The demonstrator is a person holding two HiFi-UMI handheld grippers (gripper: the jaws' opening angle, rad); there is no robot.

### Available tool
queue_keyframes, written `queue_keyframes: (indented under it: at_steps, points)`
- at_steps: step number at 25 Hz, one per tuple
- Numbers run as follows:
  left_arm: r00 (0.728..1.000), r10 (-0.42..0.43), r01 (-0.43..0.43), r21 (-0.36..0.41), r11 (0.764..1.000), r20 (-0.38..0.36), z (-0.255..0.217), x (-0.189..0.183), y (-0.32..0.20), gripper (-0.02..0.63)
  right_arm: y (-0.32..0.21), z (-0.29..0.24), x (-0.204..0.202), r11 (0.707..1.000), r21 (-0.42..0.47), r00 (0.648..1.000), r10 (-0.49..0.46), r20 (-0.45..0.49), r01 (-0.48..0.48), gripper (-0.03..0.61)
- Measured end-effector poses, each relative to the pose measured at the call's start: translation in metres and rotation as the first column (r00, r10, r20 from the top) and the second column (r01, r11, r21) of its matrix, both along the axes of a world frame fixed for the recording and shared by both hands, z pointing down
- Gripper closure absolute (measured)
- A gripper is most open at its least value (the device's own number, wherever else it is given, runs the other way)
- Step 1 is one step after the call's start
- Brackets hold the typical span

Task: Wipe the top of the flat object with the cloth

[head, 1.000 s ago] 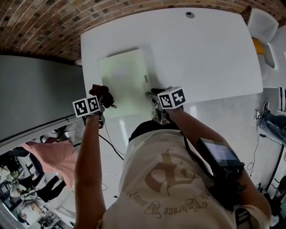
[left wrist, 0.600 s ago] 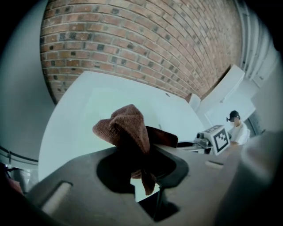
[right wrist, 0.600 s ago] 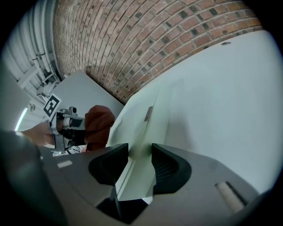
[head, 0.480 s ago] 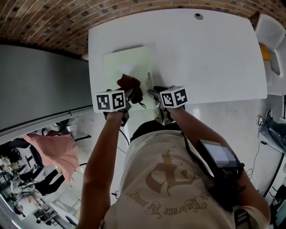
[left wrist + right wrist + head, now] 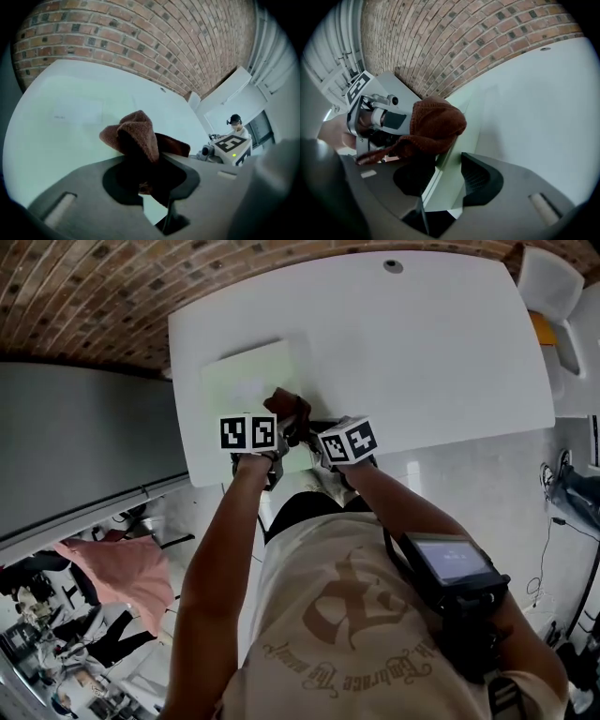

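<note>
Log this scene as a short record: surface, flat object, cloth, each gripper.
Surface: white table
Flat object: pale green flat board lying on the table
Cloth: brown terry cloth, bunched, at the board's near right part
Left gripper: shut on the cloth
Right gripper: open, the board's edge between its jaws

board (image 5: 246,381): pale green, flat | cloth (image 5: 286,409): brown, bunched, on its near edge

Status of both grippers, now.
Left gripper: closed on the brown cloth.
Right gripper: open, fingers either side of the flat board's edge, gripping nothing.
</note>
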State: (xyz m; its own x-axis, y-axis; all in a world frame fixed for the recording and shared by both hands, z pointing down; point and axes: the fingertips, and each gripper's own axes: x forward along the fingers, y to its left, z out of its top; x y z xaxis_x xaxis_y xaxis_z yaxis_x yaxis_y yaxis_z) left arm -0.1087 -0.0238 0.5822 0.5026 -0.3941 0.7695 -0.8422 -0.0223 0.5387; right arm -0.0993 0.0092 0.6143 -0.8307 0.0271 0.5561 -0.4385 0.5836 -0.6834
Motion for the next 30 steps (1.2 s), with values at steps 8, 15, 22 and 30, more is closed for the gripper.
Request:
queue_keyframes:
  at_steps: [8, 15, 22, 30]
  points:
    - [0.995, -0.056, 0.057, -0.014, 0.998, 0.083, 0.005, -0.067, 0.028, 0.531, -0.003, 0.003, 0.002, 1.000, 0.007, 1.000, 0.003, -0.017, -0.003, 0.394]
    - [0.972, -0.208, 0.208, 0.012, 0.978, 0.107, 0.000, -0.139, 0.086, 0.531, -0.003, 0.003, 0.001, 1.000, 0.016, 0.999, 0.004, -0.037, -0.003, 0.396]
    - [0.926, -0.349, 0.350, 0.018, 0.936, 0.141, 0.001, -0.178, 0.138, 0.531, -0.004, 0.002, 0.004, 1.000, 0.018, 0.999, 0.007, -0.043, -0.006, 0.397]
    - [0.931, -0.360, 0.353, 0.092, 0.931, 0.065, -0.027, -0.152, 0.135, 0.531, -0.025, -0.013, 0.005, 0.998, 0.010, 0.998, 0.064, 0.007, -0.064, 0.408]
